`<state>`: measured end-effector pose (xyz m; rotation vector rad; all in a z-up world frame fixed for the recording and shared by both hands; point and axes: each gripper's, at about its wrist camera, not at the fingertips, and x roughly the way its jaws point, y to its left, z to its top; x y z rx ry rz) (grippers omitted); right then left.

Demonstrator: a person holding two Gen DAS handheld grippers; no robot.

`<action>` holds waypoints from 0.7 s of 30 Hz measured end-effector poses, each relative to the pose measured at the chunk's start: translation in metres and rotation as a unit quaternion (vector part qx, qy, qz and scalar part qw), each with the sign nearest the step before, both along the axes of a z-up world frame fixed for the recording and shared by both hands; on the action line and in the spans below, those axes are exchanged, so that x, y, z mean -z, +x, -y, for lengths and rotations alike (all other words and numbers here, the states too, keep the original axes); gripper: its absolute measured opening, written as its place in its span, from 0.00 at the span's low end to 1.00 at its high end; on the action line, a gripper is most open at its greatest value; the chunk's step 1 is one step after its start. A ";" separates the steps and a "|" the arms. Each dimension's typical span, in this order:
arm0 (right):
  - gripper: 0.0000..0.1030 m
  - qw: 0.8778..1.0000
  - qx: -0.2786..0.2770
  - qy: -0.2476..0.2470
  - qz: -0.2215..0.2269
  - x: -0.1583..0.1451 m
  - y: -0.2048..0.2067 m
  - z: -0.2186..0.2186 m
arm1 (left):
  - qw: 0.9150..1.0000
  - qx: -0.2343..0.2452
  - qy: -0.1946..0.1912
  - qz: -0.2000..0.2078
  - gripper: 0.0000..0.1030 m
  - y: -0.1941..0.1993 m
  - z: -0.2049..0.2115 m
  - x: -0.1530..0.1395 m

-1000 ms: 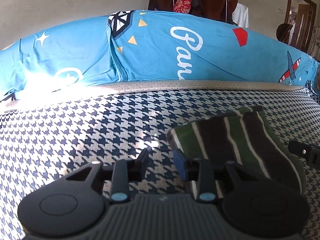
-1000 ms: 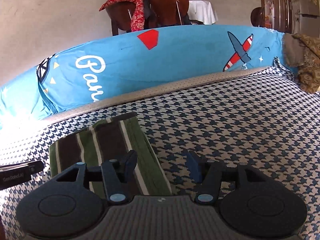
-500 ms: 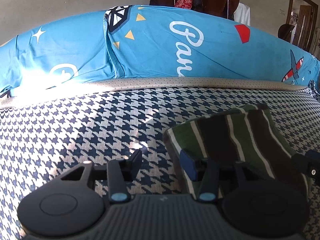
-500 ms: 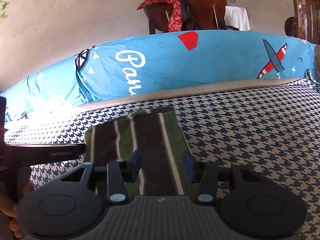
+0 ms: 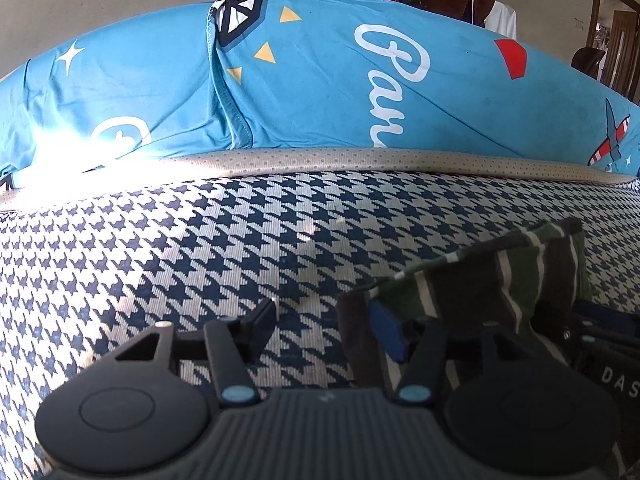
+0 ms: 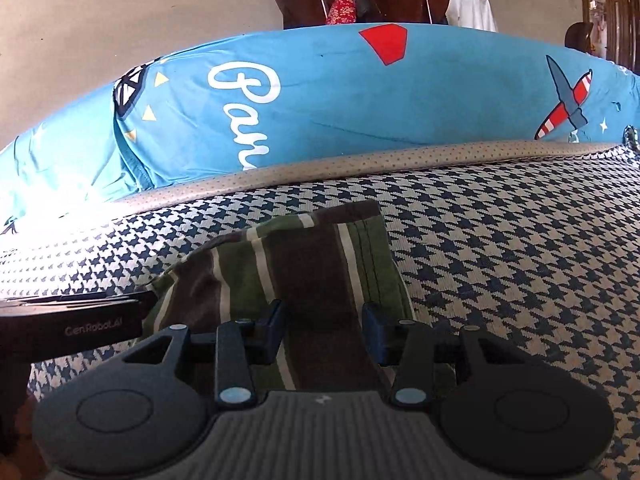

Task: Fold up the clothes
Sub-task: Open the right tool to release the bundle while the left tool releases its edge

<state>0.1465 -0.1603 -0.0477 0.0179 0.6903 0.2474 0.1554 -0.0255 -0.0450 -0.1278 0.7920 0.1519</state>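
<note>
Both cameras sit lower and closer to the striped garment than half a second ago.

From the left wrist view, the left gripper stands with its jaws spread and nothing between them. Its right finger overlaps the near left corner of the striped garment, which lies at the lower right of the frame on the houndstooth cover. Whether that finger touches the cloth I cannot tell. A blue printed bolster fills the upper half.

From the right wrist view, the right gripper is also spread wide, straddling a brown stripe of the garment at lower centre, clasping nothing. The cloth looks like a compact, layered rectangle, its far left edge puffed up.

That fits either a finished fold being released or a further fold about to be taken. Any fresh grip would need the jaws to close on a layered edge without dragging the stack.
</note>
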 end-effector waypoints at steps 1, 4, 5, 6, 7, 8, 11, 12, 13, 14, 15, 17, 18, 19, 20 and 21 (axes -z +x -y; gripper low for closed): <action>0.43 1.000 0.004 -0.002 0.001 0.000 0.002 -0.002 | 1.000 -0.001 0.001 -0.001 0.54 0.001 -0.001 0.001; 0.43 1.000 0.012 -0.010 -0.007 -0.005 0.005 -0.008 | 1.000 -0.005 -0.003 0.002 0.56 -0.001 -0.003 -0.004; 0.43 1.000 0.016 -0.013 -0.014 -0.008 0.006 -0.009 | 1.000 -0.007 -0.005 0.003 0.56 -0.002 -0.004 -0.005; 0.43 1.000 0.019 -0.013 -0.017 -0.010 0.005 -0.009 | 1.000 -0.008 -0.006 0.004 0.56 -0.003 -0.005 -0.006; 0.43 1.000 0.019 -0.010 -0.014 -0.014 0.003 -0.009 | 1.000 -0.010 -0.007 0.005 0.56 -0.004 -0.006 -0.008; 0.43 1.000 0.017 -0.006 -0.008 -0.018 0.000 -0.008 | 1.000 -0.011 -0.009 0.006 0.57 -0.004 -0.006 -0.009; 0.43 1.000 0.019 0.008 0.011 -0.027 -0.004 -0.004 | 1.000 -0.011 -0.010 0.012 0.58 -0.009 0.000 -0.014; 0.43 1.000 0.020 0.015 0.018 -0.030 -0.005 -0.002 | 1.000 -0.007 -0.012 0.013 0.58 -0.011 0.001 -0.016; 0.43 0.999 0.018 0.026 0.026 -0.032 -0.004 -0.001 | 1.000 -0.003 -0.014 0.015 0.58 -0.013 0.002 -0.017; 0.43 0.999 0.017 0.032 0.032 -0.032 -0.002 0.000 | 1.000 0.002 -0.015 0.015 0.62 -0.016 0.004 -0.018; 0.43 0.999 0.018 0.035 0.035 -0.031 0.000 0.000 | 1.000 0.007 -0.015 0.014 0.65 -0.018 0.005 -0.018; 0.43 0.998 0.020 0.039 0.040 -0.029 0.006 0.000 | 1.000 0.016 -0.012 0.010 0.65 -0.022 0.009 -0.018; 0.43 0.998 0.022 0.043 0.039 -0.027 0.009 0.000 | 1.000 0.019 -0.011 0.010 0.65 -0.023 0.009 -0.017; 0.43 0.998 0.025 0.049 0.037 -0.025 0.013 -0.001 | 1.000 0.022 -0.010 0.009 0.65 -0.025 0.010 -0.017; 0.43 0.998 0.027 0.054 0.035 -0.022 0.016 -0.001 | 1.000 0.024 -0.007 0.009 0.65 -0.026 0.011 -0.016; 0.43 0.997 0.030 0.058 0.031 -0.020 0.020 -0.002 | 1.000 0.026 -0.004 0.008 0.65 -0.026 0.011 -0.016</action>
